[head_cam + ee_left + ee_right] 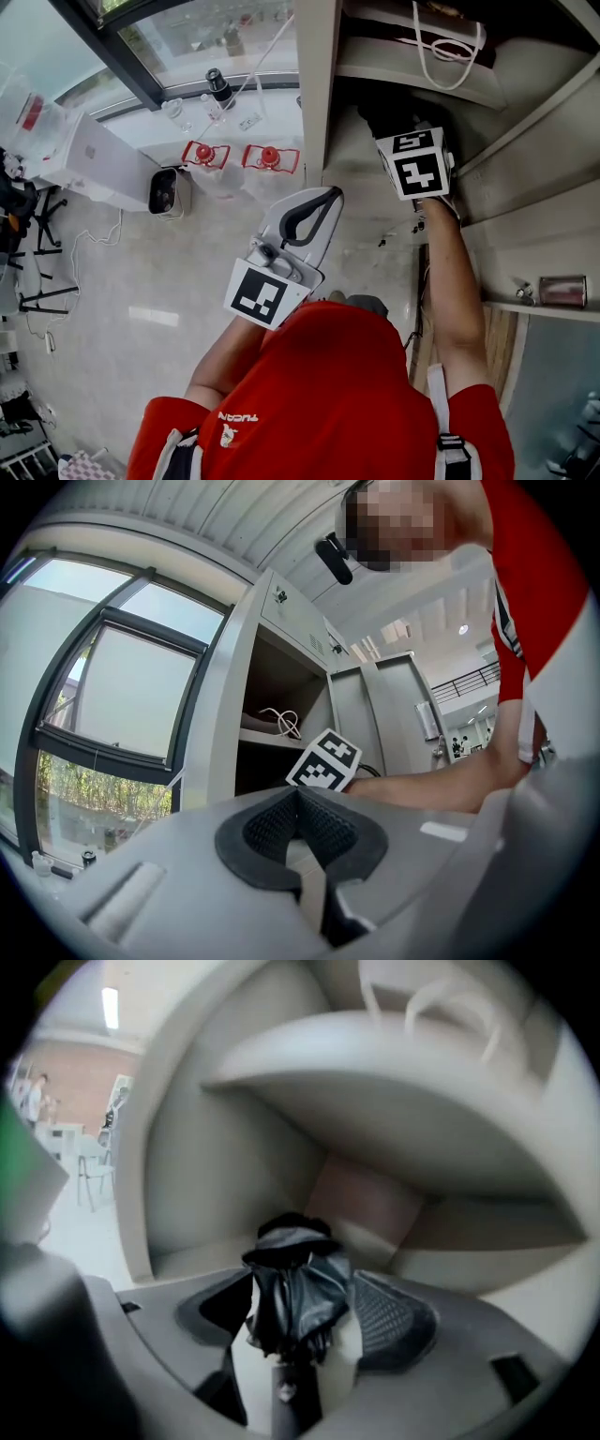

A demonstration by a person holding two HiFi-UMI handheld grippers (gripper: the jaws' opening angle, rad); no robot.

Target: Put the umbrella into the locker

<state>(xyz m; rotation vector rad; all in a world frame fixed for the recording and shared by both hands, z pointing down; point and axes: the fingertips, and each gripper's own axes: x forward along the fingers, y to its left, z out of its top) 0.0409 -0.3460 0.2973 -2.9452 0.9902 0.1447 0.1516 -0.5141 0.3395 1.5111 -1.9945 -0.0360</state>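
The locker is seen as a tall cabinet of smooth, pale grey sheet metal, divided by flat shelves into open compartments. On an upper shelf a looped white cord is laid. The compartment beneath it is entered by the right gripper, a light grey moulded-plastic tool whose cube with black-and-white square markers is seen at the opening. Its black pads, covered in a fine mesh-like texture, are set wide apart. Between them the folded black fabric umbrella is seen, a crumpled, pleated bundle with a faint sheen, pointing toward the back of that compartment. A pale gap is shown between the umbrella and the pad on the view's right, while the other pad is overlapped by loose folds, so contact there cannot be judged; the umbrella is not squeezed. Whether it is resting on the compartment floor cannot be told. The left gripper, of the same grey plastic, is held outside the locker in front of the red-shirted person, and its dark textured pads are pressed together with nothing between them.
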